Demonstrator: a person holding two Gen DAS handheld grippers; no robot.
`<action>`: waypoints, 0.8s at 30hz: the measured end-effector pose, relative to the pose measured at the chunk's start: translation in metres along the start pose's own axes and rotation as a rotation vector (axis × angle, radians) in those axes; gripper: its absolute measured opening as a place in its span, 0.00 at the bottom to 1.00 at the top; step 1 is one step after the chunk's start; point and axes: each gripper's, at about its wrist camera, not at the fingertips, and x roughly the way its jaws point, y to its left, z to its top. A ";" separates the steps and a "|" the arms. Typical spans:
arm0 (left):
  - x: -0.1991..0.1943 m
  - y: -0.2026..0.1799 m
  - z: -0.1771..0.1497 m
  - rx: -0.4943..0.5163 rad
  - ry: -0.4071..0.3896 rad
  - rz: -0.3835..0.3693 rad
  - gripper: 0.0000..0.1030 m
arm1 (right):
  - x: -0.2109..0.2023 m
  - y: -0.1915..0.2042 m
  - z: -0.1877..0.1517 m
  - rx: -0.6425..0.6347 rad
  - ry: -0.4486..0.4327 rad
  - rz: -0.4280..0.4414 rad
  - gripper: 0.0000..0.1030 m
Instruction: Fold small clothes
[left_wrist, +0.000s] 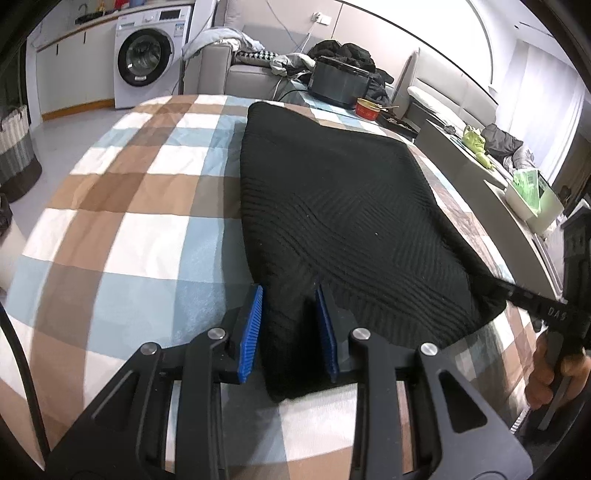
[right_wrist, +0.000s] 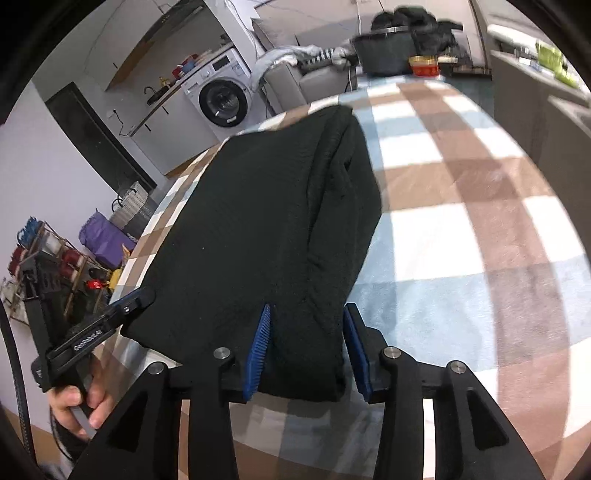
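One black knitted garment is laid on the checked cloth of the counter, its near edge gathered at both corners. The left claw is closed on the left corner. At the right claw the fabric lies between the pads, but a gap shows on one side, so that corner could slip and skew the fold. Counted: one garment, two claws.

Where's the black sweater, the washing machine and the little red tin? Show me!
black sweater (left_wrist: 332, 206): left wrist view, middle of the knit.
washing machine (left_wrist: 146, 57): left wrist view, round door.
red tin (left_wrist: 367, 109): left wrist view, its red side.
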 end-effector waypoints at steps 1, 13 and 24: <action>-0.006 -0.002 -0.001 0.012 -0.020 0.001 0.30 | -0.005 0.001 0.001 -0.020 -0.026 0.005 0.47; -0.063 -0.021 -0.007 0.147 -0.313 0.057 1.00 | -0.046 0.016 0.003 -0.224 -0.294 -0.004 1.00; -0.055 -0.018 -0.017 0.144 -0.339 0.045 1.00 | -0.055 0.025 -0.013 -0.280 -0.408 0.055 1.00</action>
